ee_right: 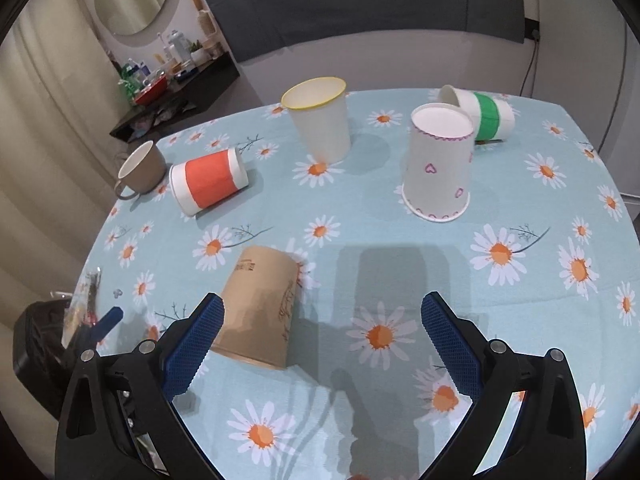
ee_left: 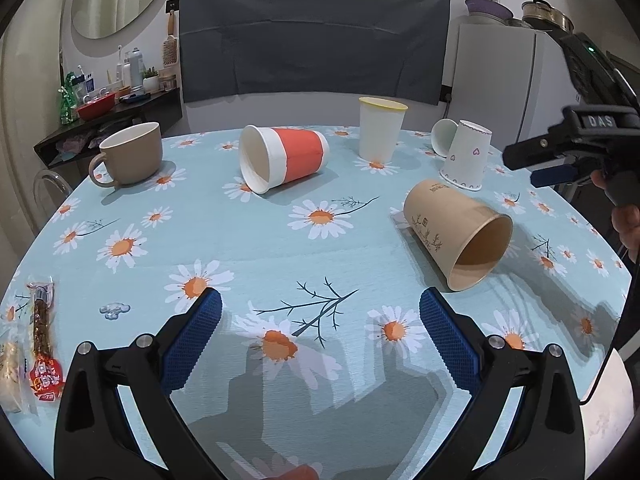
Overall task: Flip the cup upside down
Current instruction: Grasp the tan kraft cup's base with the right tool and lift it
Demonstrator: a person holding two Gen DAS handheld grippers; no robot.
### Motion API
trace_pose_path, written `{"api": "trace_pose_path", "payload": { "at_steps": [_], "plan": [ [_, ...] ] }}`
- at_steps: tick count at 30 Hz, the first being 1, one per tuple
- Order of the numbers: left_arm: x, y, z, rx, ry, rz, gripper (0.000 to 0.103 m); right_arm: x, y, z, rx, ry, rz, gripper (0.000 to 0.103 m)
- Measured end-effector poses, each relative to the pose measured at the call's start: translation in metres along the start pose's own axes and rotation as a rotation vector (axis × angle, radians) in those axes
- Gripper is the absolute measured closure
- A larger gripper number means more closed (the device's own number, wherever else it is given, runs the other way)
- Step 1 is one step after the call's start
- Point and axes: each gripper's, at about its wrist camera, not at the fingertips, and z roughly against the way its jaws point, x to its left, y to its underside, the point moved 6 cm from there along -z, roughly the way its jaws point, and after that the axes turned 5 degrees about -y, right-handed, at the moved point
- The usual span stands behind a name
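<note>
Several cups sit on a round table with a blue daisy cloth [ee_left: 248, 248]. A brown paper cup [ee_left: 456, 232] lies on its side, also in the right wrist view [ee_right: 260, 308]. A red-banded cup [ee_left: 284, 158] [ee_right: 208, 182] lies on its side. A yellow-rimmed white cup [ee_left: 380, 128] [ee_right: 320, 120] stands upright. A white cup with purple hearts [ee_left: 466, 156] [ee_right: 438, 160] stands upside down. A green-banded cup [ee_right: 480, 114] lies behind it. My left gripper [ee_left: 320, 320] is open and empty above the cloth. My right gripper [ee_right: 322, 324] is open and empty, just right of the brown cup.
A tan ceramic mug [ee_left: 128, 154] [ee_right: 142, 170] stands upright at the table's left. Snack packets [ee_left: 40, 340] lie at the left edge. A dark shelf with bottles and a red bowl [ee_left: 96, 106] stands beyond the table. A white fridge [ee_left: 504, 80] stands at back right.
</note>
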Motion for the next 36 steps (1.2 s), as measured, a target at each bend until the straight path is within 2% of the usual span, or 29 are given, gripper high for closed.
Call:
{"api": "trace_pose_path", "payload": {
  "at_steps": [4, 6, 9, 11, 16, 24, 25, 26, 27, 30, 33, 36],
  "plan": [
    [-0.002, 0.000, 0.001, -0.006, 0.012, -0.006, 0.006, 0.006, -0.018, -0.030, 0.140, -0.054, -0.057, 0.008],
    [-0.003, 0.000, 0.002, -0.009, 0.020, -0.011, 0.006, 0.005, -0.026, -0.042, 0.166, -0.027, -0.064, 0.008],
    [-0.003, 0.000, 0.003, -0.014, 0.024, -0.012, 0.006, 0.002, -0.030, -0.066, 0.277, 0.044, -0.045, 0.008],
    [-0.003, 0.000, 0.003, -0.016, 0.028, -0.008, 0.006, 0.002, -0.028, -0.080, 0.367, 0.018, -0.063, 0.008],
    [-0.003, 0.000, 0.004, -0.019, 0.049, -0.003, 0.006, 0.007, -0.027, -0.095, 0.476, -0.075, -0.114, 0.008],
    [-0.004, 0.000, 0.005, -0.025, 0.057, -0.005, 0.006, 0.014, -0.025, -0.110, 0.493, -0.032, -0.097, 0.009],
    [-0.004, 0.000, 0.005, -0.024, 0.057, -0.002, 0.006, 0.015, -0.025, -0.111, 0.491, -0.034, -0.096, 0.018],
    [-0.004, 0.000, 0.005, -0.023, 0.057, 0.000, 0.006, 0.016, -0.024, -0.113, 0.504, -0.036, -0.092, 0.044],
    [-0.003, 0.000, 0.005, -0.019, 0.056, 0.003, 0.006, 0.017, -0.024, -0.113, 0.521, -0.040, -0.084, 0.051],
    [-0.002, 0.000, 0.004, -0.010, 0.067, 0.011, 0.006, 0.022, -0.027, -0.111, 0.493, -0.030, -0.038, 0.052],
    [-0.001, 0.000, 0.003, -0.006, 0.078, 0.015, 0.006, 0.026, -0.033, -0.105, 0.458, -0.068, -0.044, 0.052],
    [-0.001, 0.000, 0.003, -0.005, 0.076, 0.014, 0.006, 0.033, -0.046, -0.098, 0.378, -0.080, -0.020, 0.053]
  ]
}}
